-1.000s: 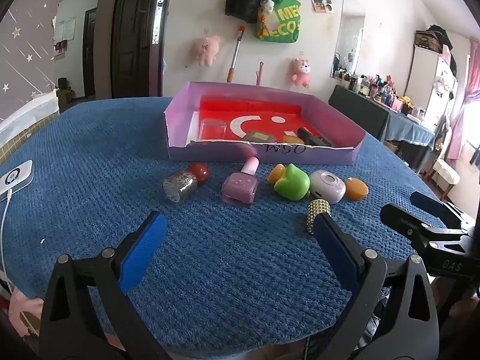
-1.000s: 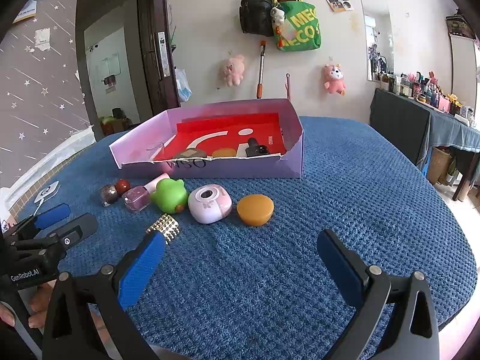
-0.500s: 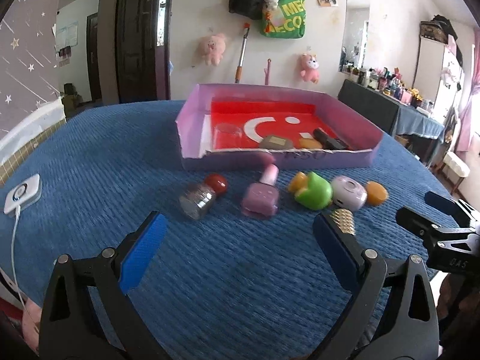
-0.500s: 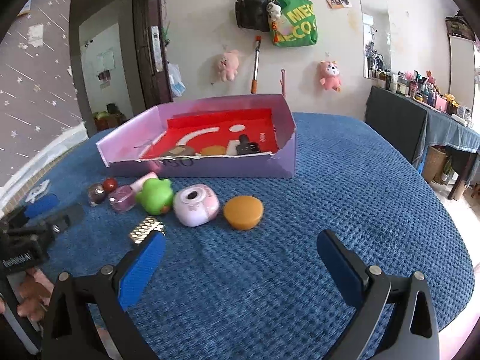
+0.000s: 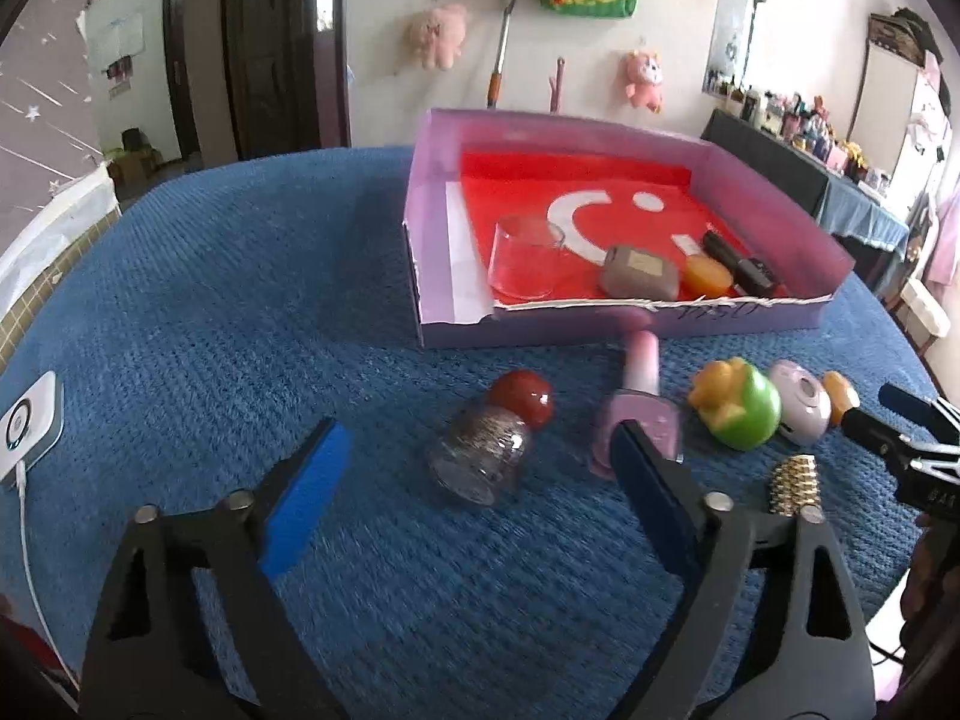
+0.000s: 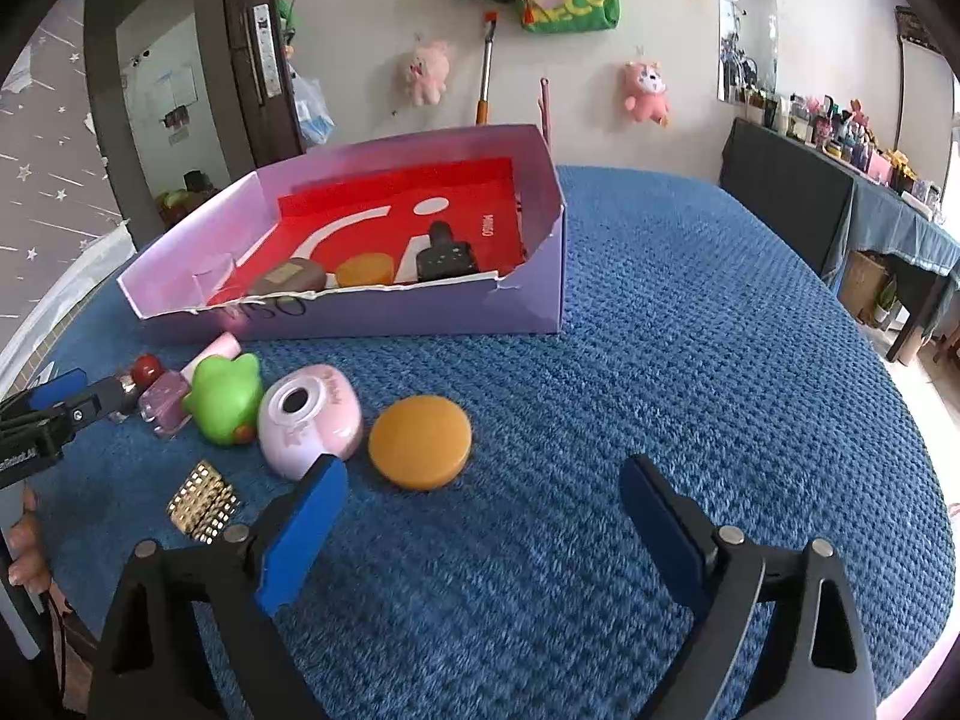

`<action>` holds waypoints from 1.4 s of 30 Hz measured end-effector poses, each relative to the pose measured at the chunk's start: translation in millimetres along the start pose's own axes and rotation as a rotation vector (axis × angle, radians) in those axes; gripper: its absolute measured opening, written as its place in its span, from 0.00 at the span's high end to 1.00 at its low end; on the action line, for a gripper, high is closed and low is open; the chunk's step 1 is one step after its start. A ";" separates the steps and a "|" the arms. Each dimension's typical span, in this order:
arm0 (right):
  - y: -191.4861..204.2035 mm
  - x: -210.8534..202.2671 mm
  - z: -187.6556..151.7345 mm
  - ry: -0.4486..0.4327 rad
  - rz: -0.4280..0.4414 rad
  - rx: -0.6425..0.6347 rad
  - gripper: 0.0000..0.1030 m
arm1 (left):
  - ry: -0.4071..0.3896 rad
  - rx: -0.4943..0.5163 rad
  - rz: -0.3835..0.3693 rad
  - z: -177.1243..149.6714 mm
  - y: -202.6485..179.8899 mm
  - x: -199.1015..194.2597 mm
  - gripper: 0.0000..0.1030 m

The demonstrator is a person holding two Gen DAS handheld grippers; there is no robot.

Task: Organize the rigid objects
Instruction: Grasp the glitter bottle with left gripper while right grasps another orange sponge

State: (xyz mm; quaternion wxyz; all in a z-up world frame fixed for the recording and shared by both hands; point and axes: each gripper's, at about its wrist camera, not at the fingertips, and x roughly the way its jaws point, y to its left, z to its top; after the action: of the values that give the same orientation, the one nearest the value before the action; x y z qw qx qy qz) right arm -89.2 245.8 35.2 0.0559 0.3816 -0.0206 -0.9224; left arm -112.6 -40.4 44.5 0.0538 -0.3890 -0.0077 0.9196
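The left wrist camera sits just behind the left gripper (image 5: 480,468) and looks forward and steeply down past its fingers onto the blue tabletop (image 5: 198,300), close to the row of small items, with the purple box (image 5: 600,330) ahead and the right gripper (image 5: 900,420) at its right edge. The right wrist camera rides behind the right gripper (image 6: 480,498) likewise, facing the same wall, with the left gripper (image 6: 54,396) at its left edge. Both views share the purple box (image 6: 420,312), the row of items before it and the wall behind.
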 end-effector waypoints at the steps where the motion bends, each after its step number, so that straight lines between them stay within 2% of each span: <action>1: -1.1 2.6 2.3 0.007 0.003 0.005 0.09 | 0.012 0.001 -0.006 1.4 1.3 3.2 0.17; 12: 0.1 18.2 12.4 0.059 0.011 0.010 0.21 | 0.103 0.042 -0.048 7.4 3.5 27.5 0.41; 13: 1.5 18.6 12.4 0.058 0.010 0.004 0.25 | 0.104 0.049 -0.055 7.5 2.3 27.4 0.46; 14: 3.0 18.6 12.4 0.057 0.013 -0.003 0.27 | 0.103 0.056 -0.067 7.5 1.2 26.7 0.56; 16: 6.4 17.8 11.8 0.053 0.030 -0.016 0.43 | 0.105 0.066 -0.090 7.0 -1.4 25.5 0.64; 17: 8.8 17.0 11.3 0.049 0.043 -0.028 0.59 | 0.105 0.075 -0.087 6.5 -3.0 25.0 0.69; 19: 12.2 15.9 11.6 0.054 0.082 -0.034 0.61 | 0.104 0.076 -0.090 5.8 -3.7 23.4 0.70; 24: 10.4 6.9 17.7 0.025 0.112 -0.010 0.62 | 0.091 0.050 -0.104 8.3 -1.9 13.9 0.71; 32: 14.2 -12.1 34.9 -0.028 0.112 -0.037 0.62 | 0.020 0.070 -0.122 18.2 -11.5 -10.6 0.72; 42: 15.2 -11.9 32.3 -0.023 0.125 -0.037 0.62 | 0.028 0.082 -0.127 15.0 -15.7 -11.7 0.72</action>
State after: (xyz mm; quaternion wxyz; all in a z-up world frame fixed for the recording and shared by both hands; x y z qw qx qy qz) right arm -102.3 232.0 67.6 0.1202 0.3680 -0.0281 -0.9216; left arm -113.8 -25.6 64.2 0.1280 -0.3978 0.0061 0.9085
